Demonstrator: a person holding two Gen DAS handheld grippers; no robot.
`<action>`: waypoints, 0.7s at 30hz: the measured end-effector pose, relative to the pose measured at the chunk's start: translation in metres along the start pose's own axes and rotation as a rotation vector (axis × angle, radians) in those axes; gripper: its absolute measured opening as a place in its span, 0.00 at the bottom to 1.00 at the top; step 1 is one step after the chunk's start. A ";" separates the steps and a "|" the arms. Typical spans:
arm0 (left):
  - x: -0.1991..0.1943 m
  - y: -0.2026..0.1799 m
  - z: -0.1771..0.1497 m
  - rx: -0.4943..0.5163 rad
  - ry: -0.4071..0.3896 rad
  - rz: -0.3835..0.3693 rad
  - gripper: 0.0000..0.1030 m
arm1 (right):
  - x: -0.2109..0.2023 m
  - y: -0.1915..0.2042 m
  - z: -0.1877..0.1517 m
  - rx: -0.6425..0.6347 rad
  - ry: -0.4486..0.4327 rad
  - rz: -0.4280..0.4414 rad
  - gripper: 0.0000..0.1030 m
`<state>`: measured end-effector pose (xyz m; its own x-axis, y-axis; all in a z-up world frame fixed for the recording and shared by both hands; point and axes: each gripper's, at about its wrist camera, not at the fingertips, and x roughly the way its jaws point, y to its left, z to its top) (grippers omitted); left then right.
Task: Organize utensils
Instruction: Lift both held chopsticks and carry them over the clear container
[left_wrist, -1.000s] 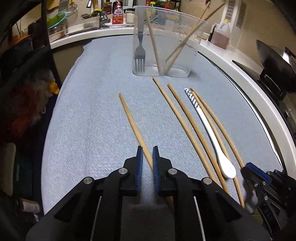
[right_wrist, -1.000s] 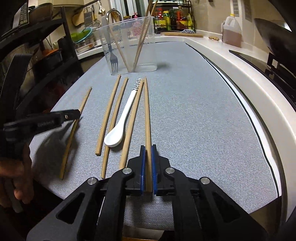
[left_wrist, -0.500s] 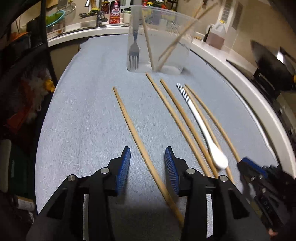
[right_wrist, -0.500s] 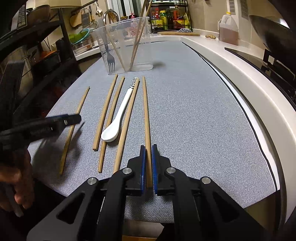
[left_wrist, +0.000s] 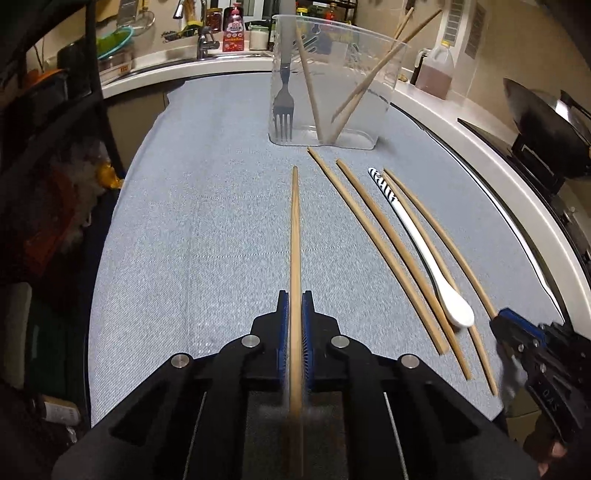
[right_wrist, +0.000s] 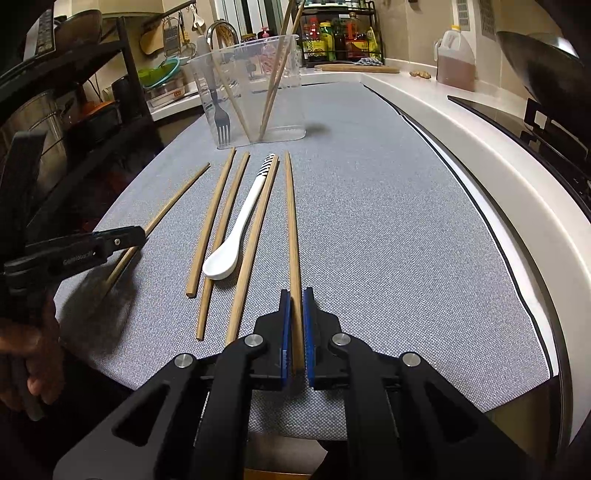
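Now chopstick pinched, left tool

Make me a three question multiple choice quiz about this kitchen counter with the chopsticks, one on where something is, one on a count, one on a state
1. Where is the fork?
A. Flat on the grey mat
B. Standing in the clear container
C. In the sink

2. How many chopsticks stand in the clear container?
A. One
B. Three
C. Six

3. What is the right gripper doing?
A. Shut on a chopstick
B. Open above the spoon
C. Holding the fork

Answers:
1. B, the fork stands tines down inside the container.
2. B, three wooden sticks lean inside it.
3. A, its blue pads press on the rightmost chopstick, while the white spoon lies untouched on the grey mat.
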<state>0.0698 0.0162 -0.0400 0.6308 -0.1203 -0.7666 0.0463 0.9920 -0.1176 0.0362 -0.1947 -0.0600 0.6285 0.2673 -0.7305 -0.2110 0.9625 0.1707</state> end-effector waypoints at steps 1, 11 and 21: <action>-0.003 0.000 -0.002 0.005 -0.006 0.002 0.07 | 0.000 0.000 0.000 0.001 -0.002 0.000 0.07; -0.029 0.010 -0.036 -0.027 -0.044 -0.015 0.08 | -0.004 0.003 -0.007 -0.027 -0.024 -0.011 0.07; -0.035 0.004 -0.039 -0.013 -0.071 -0.021 0.17 | -0.005 0.003 -0.005 -0.035 -0.009 -0.021 0.07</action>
<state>0.0177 0.0230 -0.0385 0.6828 -0.1377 -0.7175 0.0507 0.9886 -0.1415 0.0291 -0.1934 -0.0593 0.6395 0.2479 -0.7278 -0.2241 0.9656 0.1319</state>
